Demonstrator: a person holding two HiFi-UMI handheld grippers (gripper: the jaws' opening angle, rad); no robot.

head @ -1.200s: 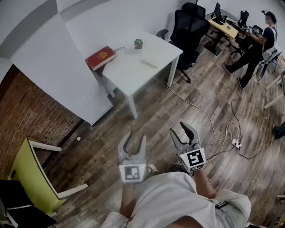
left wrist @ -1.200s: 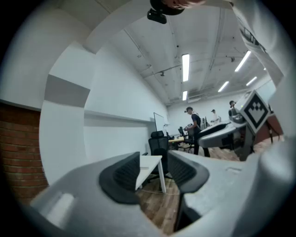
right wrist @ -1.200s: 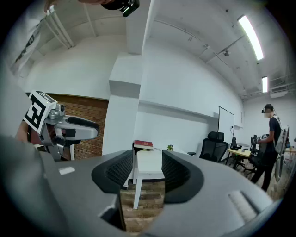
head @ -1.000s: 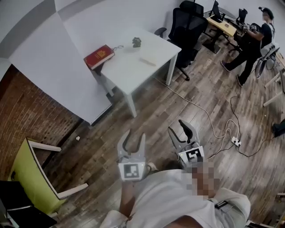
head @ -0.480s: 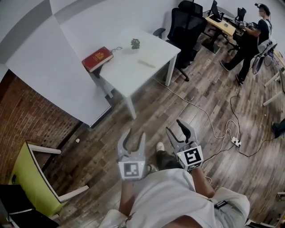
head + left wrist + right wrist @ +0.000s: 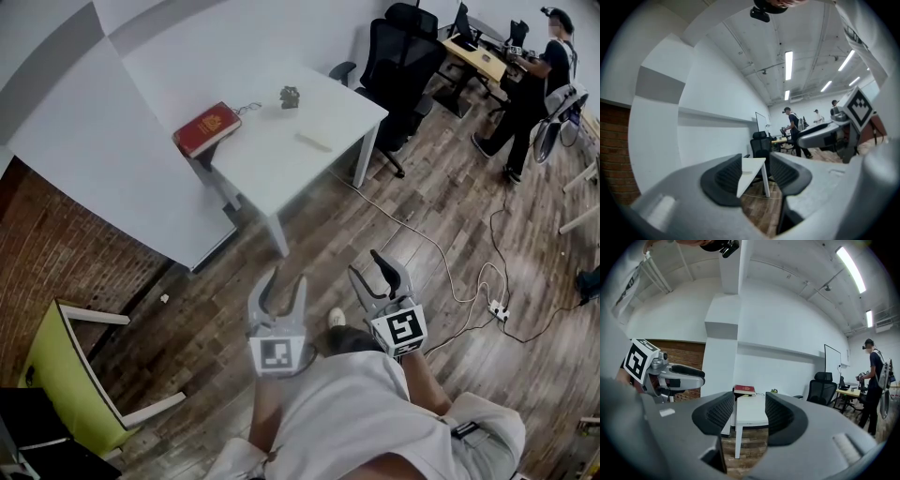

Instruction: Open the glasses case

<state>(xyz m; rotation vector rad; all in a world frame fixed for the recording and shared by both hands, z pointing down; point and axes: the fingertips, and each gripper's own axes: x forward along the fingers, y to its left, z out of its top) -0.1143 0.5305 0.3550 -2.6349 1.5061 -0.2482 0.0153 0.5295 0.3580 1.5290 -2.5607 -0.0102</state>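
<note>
A white table [image 6: 272, 164] stands ahead across the wooden floor. On it lie a pale flat case [image 6: 314, 141], a red book [image 6: 207, 128] at its left corner and a small dark object [image 6: 290, 95] at the far edge. Both grippers are held in front of my body, well short of the table. The left gripper [image 6: 284, 286] is open with nothing in it, and so is the right gripper [image 6: 375, 269]. In the left gripper view the table [image 6: 757, 161] shows between the jaws of the left gripper [image 6: 754, 171]. In the right gripper view the right gripper [image 6: 749, 413] frames the table [image 6: 751, 411] and the book [image 6: 744, 390].
Black office chairs [image 6: 403, 47] stand behind the table. A cable runs across the floor to a power strip [image 6: 499, 311] at the right. A green chair [image 6: 66, 375] is at the near left by a brick wall [image 6: 56, 244]. A person [image 6: 539, 75] stands at a far desk.
Both grippers have moved a little forward toward the table with their jaws unchanged. A shoe has come into view on the floor between them.
</note>
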